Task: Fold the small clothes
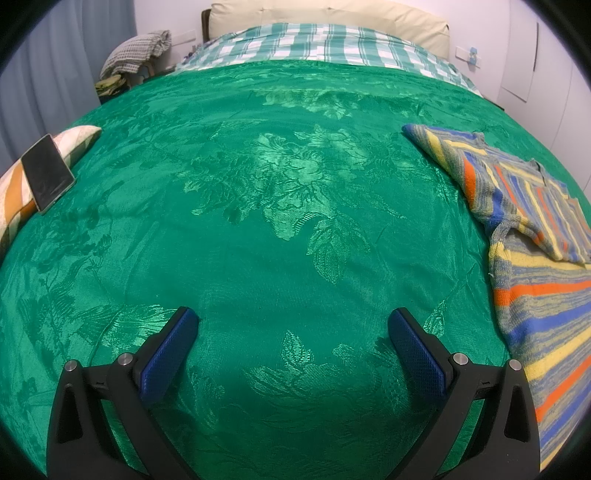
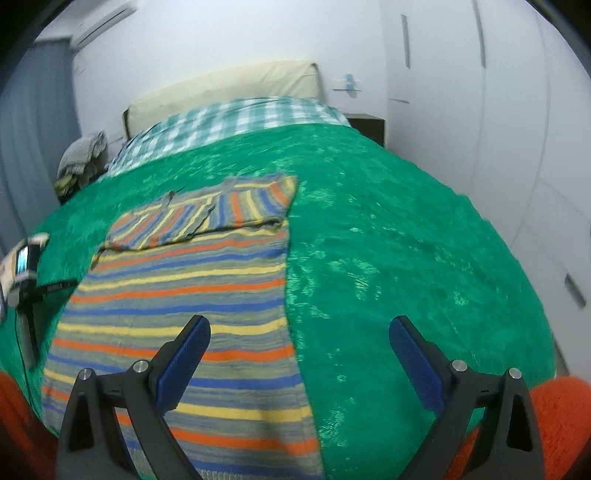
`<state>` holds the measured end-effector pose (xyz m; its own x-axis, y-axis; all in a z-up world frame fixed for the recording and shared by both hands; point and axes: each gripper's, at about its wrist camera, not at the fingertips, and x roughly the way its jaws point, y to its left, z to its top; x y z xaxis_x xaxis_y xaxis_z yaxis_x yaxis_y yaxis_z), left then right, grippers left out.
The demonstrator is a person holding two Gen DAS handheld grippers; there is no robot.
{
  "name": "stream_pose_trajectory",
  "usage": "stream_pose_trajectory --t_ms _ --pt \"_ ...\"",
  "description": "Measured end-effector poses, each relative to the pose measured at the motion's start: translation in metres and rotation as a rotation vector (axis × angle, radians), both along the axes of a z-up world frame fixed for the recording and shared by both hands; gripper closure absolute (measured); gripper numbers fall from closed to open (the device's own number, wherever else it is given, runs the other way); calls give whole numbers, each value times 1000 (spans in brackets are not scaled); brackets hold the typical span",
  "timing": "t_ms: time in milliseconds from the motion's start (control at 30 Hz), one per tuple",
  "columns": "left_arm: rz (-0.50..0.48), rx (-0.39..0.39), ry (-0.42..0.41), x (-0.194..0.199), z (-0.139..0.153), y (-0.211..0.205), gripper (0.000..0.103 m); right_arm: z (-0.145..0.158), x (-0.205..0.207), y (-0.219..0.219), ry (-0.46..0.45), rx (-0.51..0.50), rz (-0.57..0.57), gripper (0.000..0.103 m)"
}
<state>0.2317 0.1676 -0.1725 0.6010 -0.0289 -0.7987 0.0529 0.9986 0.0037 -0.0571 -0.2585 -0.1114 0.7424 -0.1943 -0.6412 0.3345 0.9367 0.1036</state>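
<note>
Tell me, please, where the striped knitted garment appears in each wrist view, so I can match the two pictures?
Left wrist view: the striped knitted garment lies along the right edge, on the green bedspread.
Right wrist view: the garment fills the lower left centre, running under the right gripper.
Shared landmark: the checked green-and-white blanket at the bed's far end.

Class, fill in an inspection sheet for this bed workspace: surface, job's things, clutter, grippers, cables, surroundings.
Surface: green bedspread with a woven floral pattern, lying smooth.
Job's things: striped knitted garment spread flat, both sleeves folded across its chest.
Clutter: phone resting on a striped cushion at the bed's left edge.
Grippers: left gripper open over bare bedspread; right gripper open, holding nothing, above the garment's right edge.
Cables: thin dark cable beside the left gripper.
Surroundings: checked blanket, cream headboard, curtain, white wardrobe.
</note>
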Motion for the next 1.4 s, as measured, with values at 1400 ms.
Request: stream_pose_trajectory --t_ms 1400 --pt "0 0 -1 0 0 0 0 -11 0 3 5 59 47 6"
